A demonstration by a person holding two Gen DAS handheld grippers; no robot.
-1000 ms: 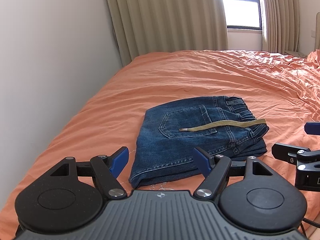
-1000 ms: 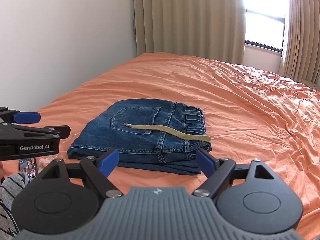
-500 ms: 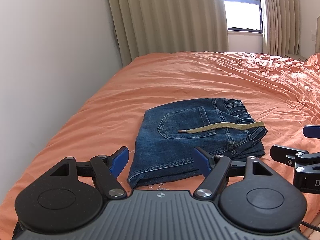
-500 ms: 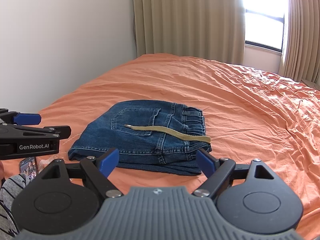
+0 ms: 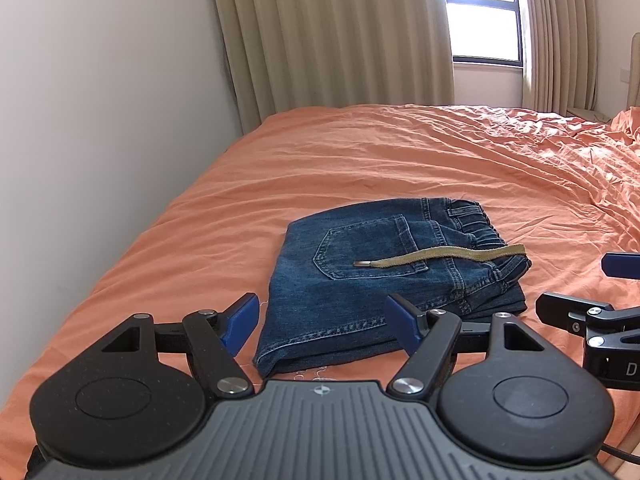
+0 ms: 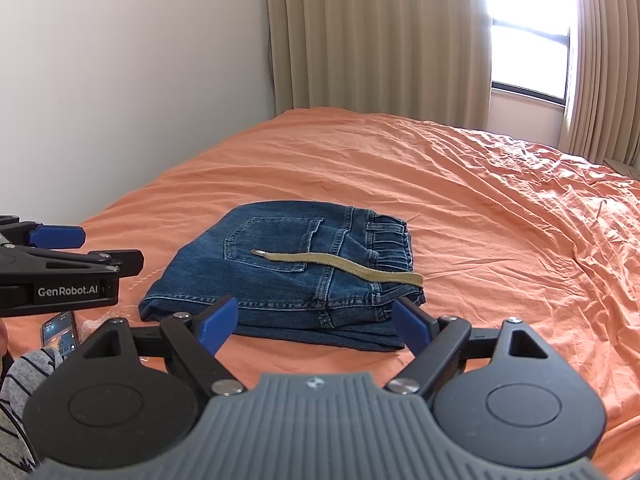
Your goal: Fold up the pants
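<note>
**Folding looks finished; both grippers stand clear of the jeans**

The dark blue denim pants [image 5: 384, 280] lie on the orange bed sheet [image 5: 400, 152] as a compact, roughly square bundle, near the left edge of the bed. The back pocket faces up and the elastic waistband is at the far right corner. A flat olive drawstring [image 5: 440, 257] lies across the top.

The left gripper [image 5: 320, 320] has its blue-tipped fingers apart and holds nothing; it stands just in front of the near hem. The right gripper [image 6: 316, 320] is also spread wide and empty, near the bundle's near right corner.

The task seems at its last step. The next move probably calls only for tucking the loose drawstring, or for nothing.

How many layers the bundle has cannot be told. At the left edge of the right wrist view, a phone screen [image 6: 60, 330] and a striped sleeve [image 6: 16, 400] are cut off.
</note>
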